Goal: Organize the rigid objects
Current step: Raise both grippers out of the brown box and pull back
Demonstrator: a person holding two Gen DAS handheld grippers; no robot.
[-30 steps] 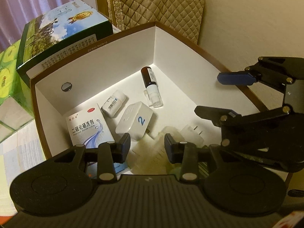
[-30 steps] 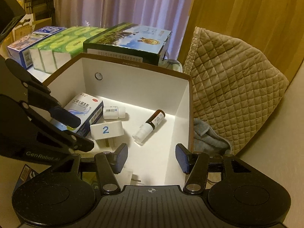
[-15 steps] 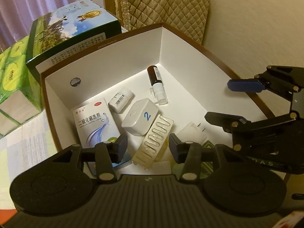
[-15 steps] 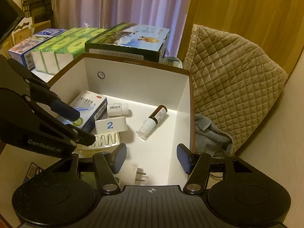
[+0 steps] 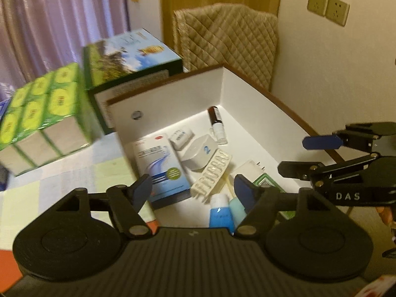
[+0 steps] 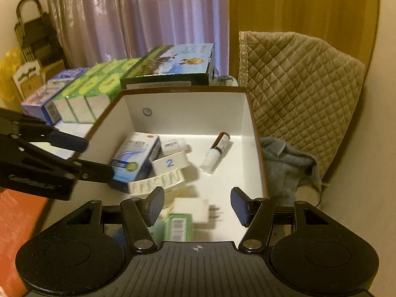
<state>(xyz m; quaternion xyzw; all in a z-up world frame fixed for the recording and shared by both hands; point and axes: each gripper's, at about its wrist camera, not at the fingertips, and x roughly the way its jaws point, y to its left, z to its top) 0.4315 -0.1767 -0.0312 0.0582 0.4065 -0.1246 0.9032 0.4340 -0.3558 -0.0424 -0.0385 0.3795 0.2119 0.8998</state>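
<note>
While cartons (image 5: 49, 106) are crowding the white box (image 5: 250, 113) at ten o'clock and a quilted cover (image 6: 304, 86) at two, both grippers are hovering over it: left gripper (image 5: 193, 190) opening with nothing between its jaws, right gripper (image 6: 198, 205) standing apart, empty. Lying inside is a ridged cream blister strip (image 5: 212, 173), touching the "2" case (image 5: 200, 149).

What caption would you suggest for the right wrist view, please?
Right gripper open above a white box holding a medicine carton, small bottles and a blister pack.
</note>
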